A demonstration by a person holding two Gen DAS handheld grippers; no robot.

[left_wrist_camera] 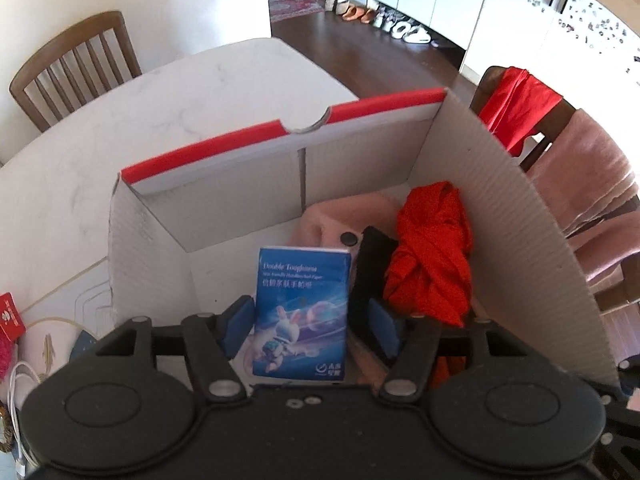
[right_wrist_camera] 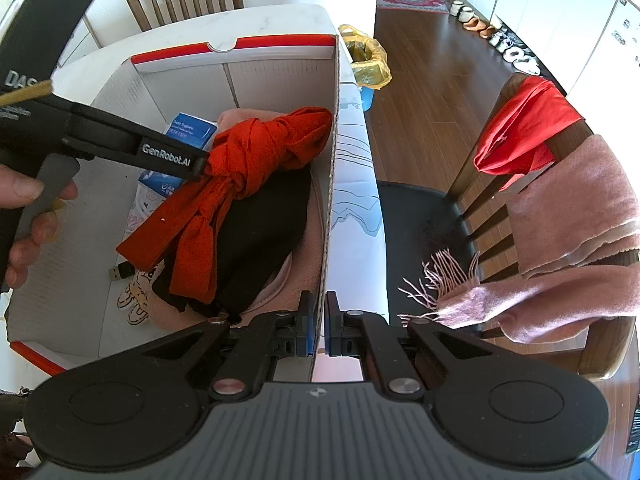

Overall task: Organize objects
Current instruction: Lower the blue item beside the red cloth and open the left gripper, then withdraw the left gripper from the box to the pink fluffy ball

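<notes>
A white corrugated box (left_wrist_camera: 500, 184) with red-edged flaps stands on the marble table (left_wrist_camera: 132, 108). Inside lie a knotted red cloth (left_wrist_camera: 432, 256), a black cloth (right_wrist_camera: 260, 232), a pink garment (left_wrist_camera: 344, 216) and a small USB dongle (right_wrist_camera: 122, 271). My left gripper (left_wrist_camera: 310, 320) is inside the box, jaws wide open around a blue tissue pack (left_wrist_camera: 302, 308) that stands between them; the blue pads do not press it. My right gripper (right_wrist_camera: 318, 328) is shut on the box's right wall (right_wrist_camera: 330, 184) at its top edge. The left gripper's body shows in the right wrist view (right_wrist_camera: 132, 148).
A wooden chair (right_wrist_camera: 536, 216) right of the table carries a pink scarf (right_wrist_camera: 572, 240) and red cloth (right_wrist_camera: 524, 128). Another chair (left_wrist_camera: 72, 68) stands at the far left. A bin with a yellow bag (right_wrist_camera: 368, 64) sits beyond the table. A red packet (left_wrist_camera: 10, 316) and white cable (left_wrist_camera: 20, 380) lie left of the box.
</notes>
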